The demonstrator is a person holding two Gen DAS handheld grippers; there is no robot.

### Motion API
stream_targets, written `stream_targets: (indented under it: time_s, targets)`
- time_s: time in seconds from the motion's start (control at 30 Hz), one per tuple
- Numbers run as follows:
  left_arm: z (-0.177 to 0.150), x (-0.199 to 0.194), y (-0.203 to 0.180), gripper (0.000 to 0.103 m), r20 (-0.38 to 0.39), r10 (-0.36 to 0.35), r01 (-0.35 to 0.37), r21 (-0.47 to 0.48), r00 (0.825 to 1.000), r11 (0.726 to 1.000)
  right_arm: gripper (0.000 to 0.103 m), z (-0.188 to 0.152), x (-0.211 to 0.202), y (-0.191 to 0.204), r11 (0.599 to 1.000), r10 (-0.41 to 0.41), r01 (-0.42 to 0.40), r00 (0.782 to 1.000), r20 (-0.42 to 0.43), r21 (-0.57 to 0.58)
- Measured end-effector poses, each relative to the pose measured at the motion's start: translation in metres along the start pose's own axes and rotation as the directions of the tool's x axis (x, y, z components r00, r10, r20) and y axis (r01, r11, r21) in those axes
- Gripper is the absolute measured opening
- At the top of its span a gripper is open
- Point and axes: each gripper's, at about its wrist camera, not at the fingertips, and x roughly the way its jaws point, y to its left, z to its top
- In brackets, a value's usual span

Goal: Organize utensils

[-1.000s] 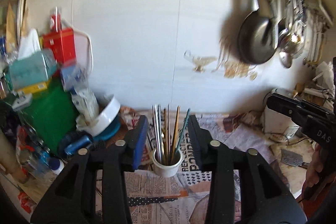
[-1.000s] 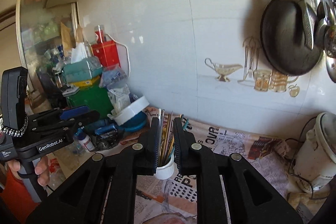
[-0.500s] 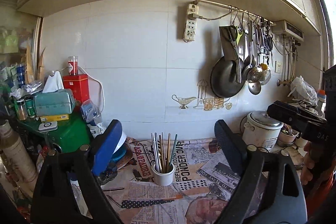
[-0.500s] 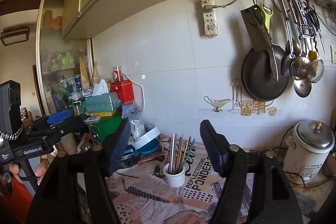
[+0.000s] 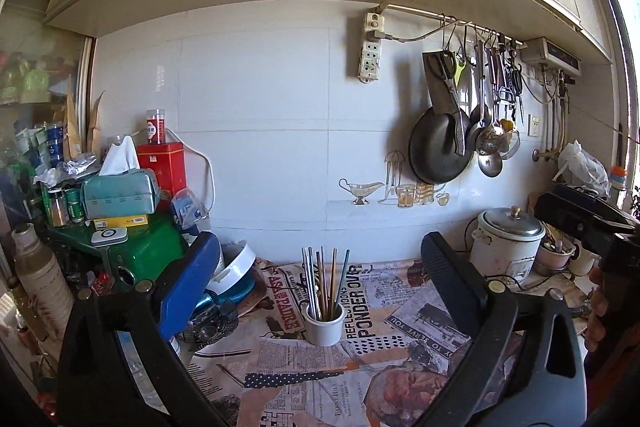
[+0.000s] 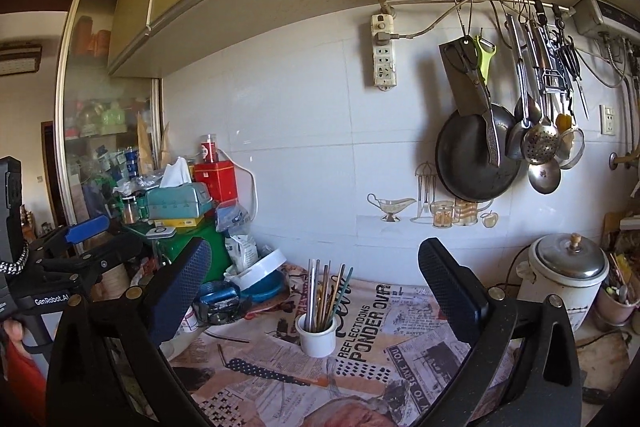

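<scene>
A cup stands near the middle of the bench, well in from the back edge, with chopsticks upright in it. Toward the bench's left edge a bowl leans on a pile of goods, with a tissue box on top and a tin behind it. Toward the right edge a cooker sits by the wall. Above it a pan and ladles hang from a rail, seemingly overlapping

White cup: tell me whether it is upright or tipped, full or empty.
Upright and holding utensils. The white cup stands on the newspaper, rim up, with chopsticks rising from it.
</scene>
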Motion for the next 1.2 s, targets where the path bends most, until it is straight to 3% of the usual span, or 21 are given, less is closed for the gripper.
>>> stream_targets:
  time_s: [1.2]
  targets:
    - [-0.003,0.008,0.006,0.102,-0.007,-0.020,0.020,-0.023,1.000,1.000,0.103,-0.004,0.017,0.010,1.000,0.031,-0.030,0.999,-0.044,0.008]
